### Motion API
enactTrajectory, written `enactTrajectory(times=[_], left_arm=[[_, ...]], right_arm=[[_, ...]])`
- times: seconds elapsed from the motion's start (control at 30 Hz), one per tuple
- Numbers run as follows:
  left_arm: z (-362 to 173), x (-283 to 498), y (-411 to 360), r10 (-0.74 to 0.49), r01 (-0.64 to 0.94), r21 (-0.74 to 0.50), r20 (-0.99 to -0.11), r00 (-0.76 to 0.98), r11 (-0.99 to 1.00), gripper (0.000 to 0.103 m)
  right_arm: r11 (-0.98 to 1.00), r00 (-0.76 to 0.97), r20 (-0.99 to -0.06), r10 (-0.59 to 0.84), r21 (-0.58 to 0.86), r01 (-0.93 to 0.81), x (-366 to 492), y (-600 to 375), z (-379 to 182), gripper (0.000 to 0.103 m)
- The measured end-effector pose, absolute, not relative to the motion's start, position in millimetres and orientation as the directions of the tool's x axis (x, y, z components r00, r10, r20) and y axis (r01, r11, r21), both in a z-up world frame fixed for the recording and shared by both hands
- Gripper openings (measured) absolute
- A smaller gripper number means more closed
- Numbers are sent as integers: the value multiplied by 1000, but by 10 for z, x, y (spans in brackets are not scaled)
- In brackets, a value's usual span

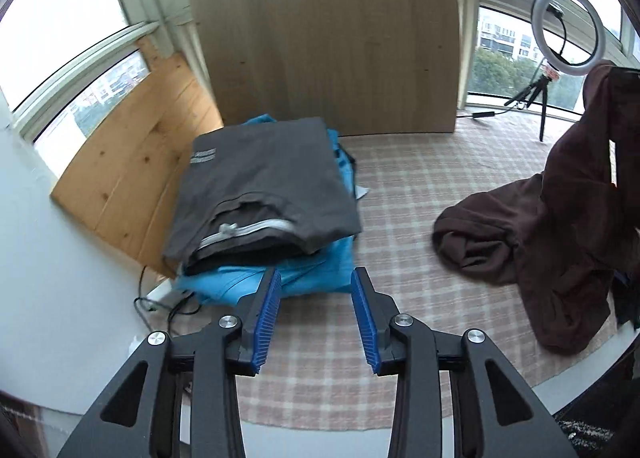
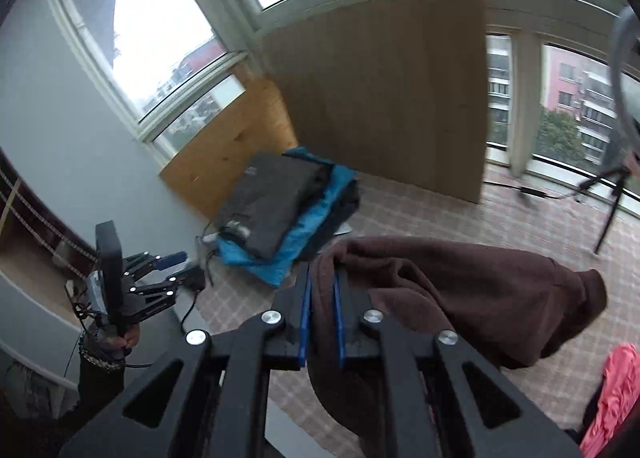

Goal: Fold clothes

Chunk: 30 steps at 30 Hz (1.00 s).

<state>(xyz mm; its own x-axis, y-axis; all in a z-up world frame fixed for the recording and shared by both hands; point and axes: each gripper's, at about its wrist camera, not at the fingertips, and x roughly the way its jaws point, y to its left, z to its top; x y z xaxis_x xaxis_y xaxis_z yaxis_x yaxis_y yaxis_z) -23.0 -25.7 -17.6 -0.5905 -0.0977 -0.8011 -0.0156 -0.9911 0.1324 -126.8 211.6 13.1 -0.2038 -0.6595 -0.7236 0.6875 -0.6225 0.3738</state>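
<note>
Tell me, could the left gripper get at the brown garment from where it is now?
Probably yes. The left gripper is open and empty, with bare checked cloth between it and the brown garment, which the right gripper holds up.

A pale printed patch on the grey folded shirt [image 1: 264, 186] (too blurred) cannot be read.

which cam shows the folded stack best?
Left wrist: the folded stack sits close and centred, grey top layer and blue layer beneath both clear. Right wrist shows the stack smaller, farther off and blurred.
</note>
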Motion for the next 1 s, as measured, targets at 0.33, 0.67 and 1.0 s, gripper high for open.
enactTrajectory(times=[0.33,0.67,1.0], left_arm=[[-539,5,-563,-85,-25,114,-851,-518,-993,36],[-854,-820,562,128,-291,11,-883,-451,-957,41],[-665,-788,367,26,-178,68,-878,-478,-982,42]], right_arm=[[-729,-288,-748,-598,359,583,-1445,2319,-324,46],[-814,-232,-809,-541,433,388,-1486,3225,-1478,47],[-744,-54,-798,-600,532,404,-1334,2677,-2057,17]])
